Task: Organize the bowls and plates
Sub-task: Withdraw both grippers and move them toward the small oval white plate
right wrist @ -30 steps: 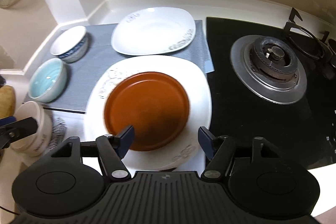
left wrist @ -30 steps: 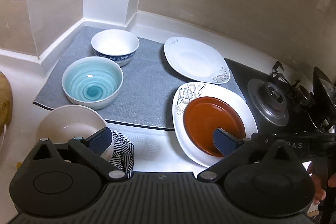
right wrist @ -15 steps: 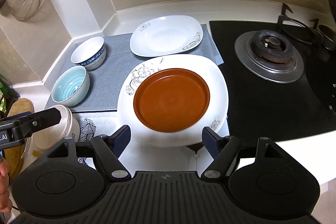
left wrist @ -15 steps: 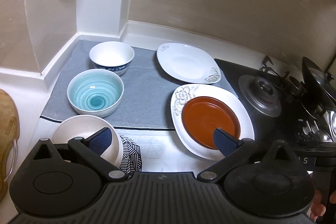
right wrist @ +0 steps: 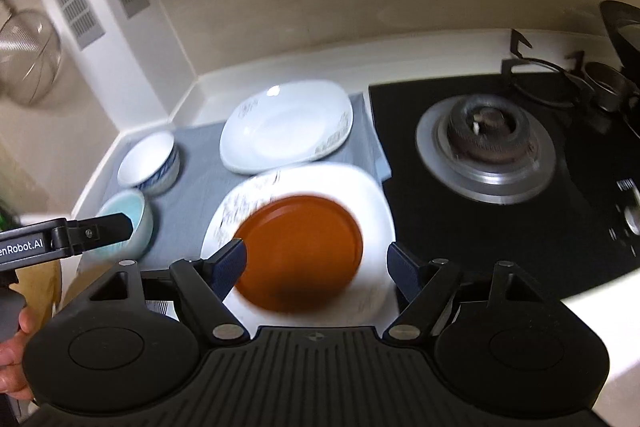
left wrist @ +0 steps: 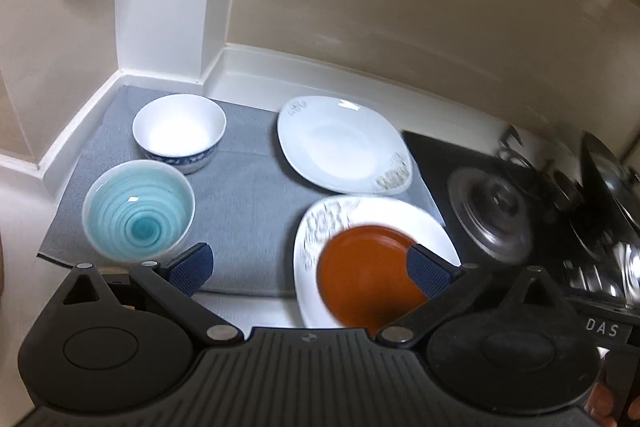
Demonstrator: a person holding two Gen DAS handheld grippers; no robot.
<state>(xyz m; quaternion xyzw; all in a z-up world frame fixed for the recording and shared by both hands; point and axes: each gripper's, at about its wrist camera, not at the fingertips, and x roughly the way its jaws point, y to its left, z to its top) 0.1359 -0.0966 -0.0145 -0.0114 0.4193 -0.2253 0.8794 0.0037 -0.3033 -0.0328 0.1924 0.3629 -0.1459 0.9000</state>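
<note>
Where beige walls corner, grey mat [left wrist: 248,195] beside black hob [right wrist: 520,187] on white counter [right wrist: 288,61], both tongs spread

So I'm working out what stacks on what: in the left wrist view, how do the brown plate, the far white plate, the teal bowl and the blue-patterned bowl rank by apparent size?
1. Far white plate
2. Brown plate, partly hidden by a claw finger, so its place against the white plate is unsure
3. Teal bowl
4. Blue-patterned bowl, which lies farther from the camera, so the two bowls may match
</note>
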